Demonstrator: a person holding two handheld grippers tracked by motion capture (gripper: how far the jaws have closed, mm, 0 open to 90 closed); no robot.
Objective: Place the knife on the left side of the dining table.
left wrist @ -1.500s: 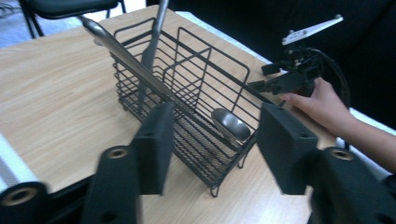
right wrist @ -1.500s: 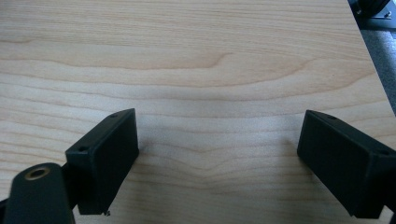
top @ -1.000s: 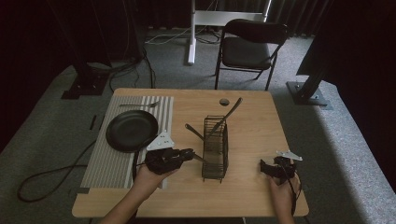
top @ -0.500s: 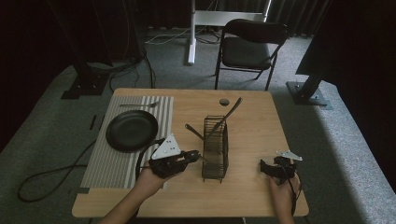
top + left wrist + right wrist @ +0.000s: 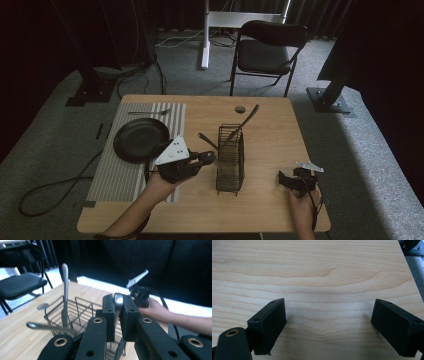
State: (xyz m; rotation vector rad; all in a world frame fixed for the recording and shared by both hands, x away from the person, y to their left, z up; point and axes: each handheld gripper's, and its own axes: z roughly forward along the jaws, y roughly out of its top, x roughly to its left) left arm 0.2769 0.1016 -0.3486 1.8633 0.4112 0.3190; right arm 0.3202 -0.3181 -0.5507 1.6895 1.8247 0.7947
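My left gripper (image 5: 207,158) hangs just left of a black wire basket (image 5: 231,161) in the middle of the table. In the left gripper view my left gripper (image 5: 118,305) is shut on the rounded silver end of a metal utensil (image 5: 118,298); the rest of that utensil is hidden behind the jaws. A long utensil (image 5: 245,124) stands in the basket and leans to the far right. A second utensil (image 5: 206,140) pokes out over the basket's left side. My right gripper (image 5: 284,179) rests low at the table's near right, and my right gripper (image 5: 329,322) is open over bare wood.
A black round pan (image 5: 140,141) lies on a striped mat (image 5: 120,175) on the table's left half, with a thin utensil (image 5: 148,113) at the mat's far end. A small dark disc (image 5: 240,108) sits near the far edge. A folding chair (image 5: 265,52) stands beyond the table.
My left gripper has shifted slightly beside the basket, its jaw tips a little higher, still shut on the utensil. The right gripper has kept still.
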